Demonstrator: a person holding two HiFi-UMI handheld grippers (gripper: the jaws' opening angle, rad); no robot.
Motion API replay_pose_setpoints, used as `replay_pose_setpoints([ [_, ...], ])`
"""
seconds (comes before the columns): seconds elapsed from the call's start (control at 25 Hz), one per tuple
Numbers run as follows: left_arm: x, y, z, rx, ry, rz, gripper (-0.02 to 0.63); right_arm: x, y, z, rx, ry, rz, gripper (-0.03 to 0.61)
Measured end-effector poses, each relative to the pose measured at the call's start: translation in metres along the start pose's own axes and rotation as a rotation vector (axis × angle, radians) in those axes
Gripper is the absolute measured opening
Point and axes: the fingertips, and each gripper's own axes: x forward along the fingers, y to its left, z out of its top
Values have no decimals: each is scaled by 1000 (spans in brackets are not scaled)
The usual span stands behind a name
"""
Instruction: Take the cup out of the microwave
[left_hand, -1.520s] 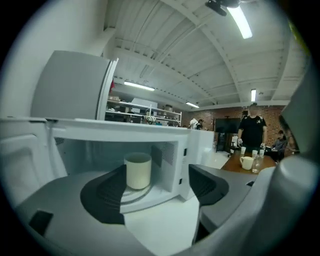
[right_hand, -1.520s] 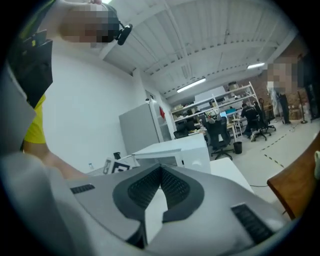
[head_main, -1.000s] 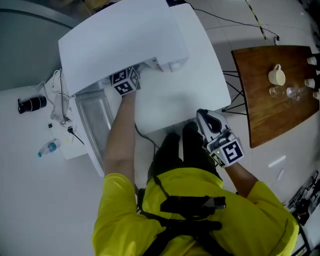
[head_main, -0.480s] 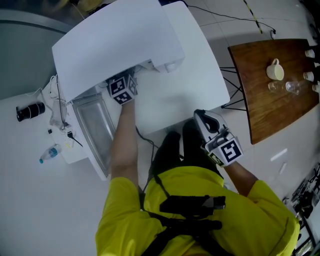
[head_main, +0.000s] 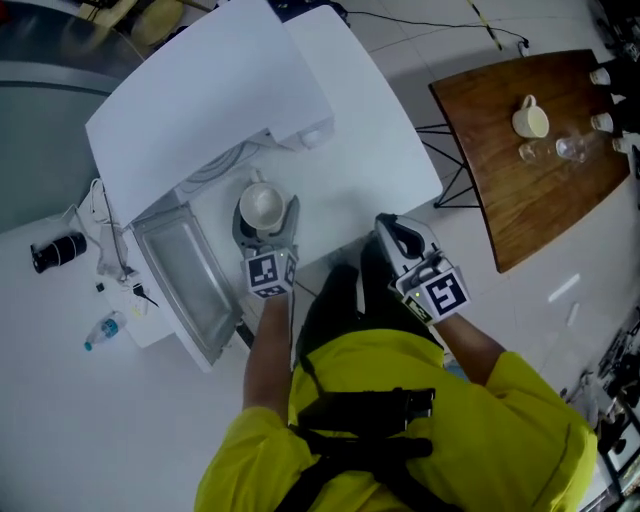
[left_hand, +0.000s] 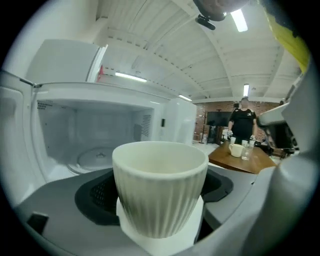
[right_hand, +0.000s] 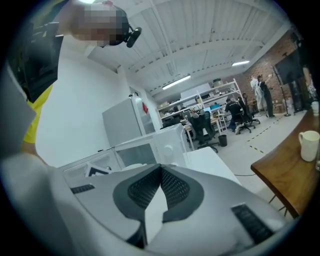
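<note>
Left gripper (head_main: 265, 215) is clamped on the cup (left_hand: 160, 187): jaws wide, one on each side of the ribbed wall, base seated on the white pad between them. Right gripper (right_hand: 159, 175) is closed on nothing, pads meeting at the tips, parked low near the person's body, well apart from the cup.

Cup location: outside the microwave (head_main: 210, 100), in front of the open cavity (left_hand: 95, 130), just right of the swung-out door (head_main: 185, 285) in the head view. It's carried by the gripper, not resting on the white table (head_main: 370, 150).

Containers:
- cup: off-white, no handle visible. Inside reads plain pale from the head view; can't make out any liquid.
- microwave cavity: glass turntable (left_hand: 97, 157) on the floor, lit white walls.
- wooden table (head_main: 500, 200) off to the right: white mug (head_main: 530, 120) plus two clear glasses (head_main: 525, 152) just beside it. Contents too small to tell.
- small bottle (head_main: 103, 330) lying on its side on the white surface left of the door, near a black cylinder (head_main: 55, 250) and some cables.

Cup orientation: upright, mouth up, long axis vertical. Wall tapers toward the base and the ribs run top to bottom. Rim looks level in the left gripper view, no obvious tilt.

Background in the left gripper view: a person in black (left_hand: 243, 122) standing behind the wooden table.
</note>
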Motion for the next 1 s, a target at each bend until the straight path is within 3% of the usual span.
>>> replay_pose_setpoints([
  [0.24,34,-116,-50,40,76,-212,456,-26,-42,-8,-1,0,-128,5],
  [0.44,78,-174,-57,93,64,-315,456,-51,-60,-15,11,8,-193,5],
  [0.76,106,-192,-53,146,53,-339,465,-69,-73,-14,30,-5,-248,5],
  [1.0,37,-161,-36,104,74,-293,466,-65,-71,19,-9,-36,-253,5],
])
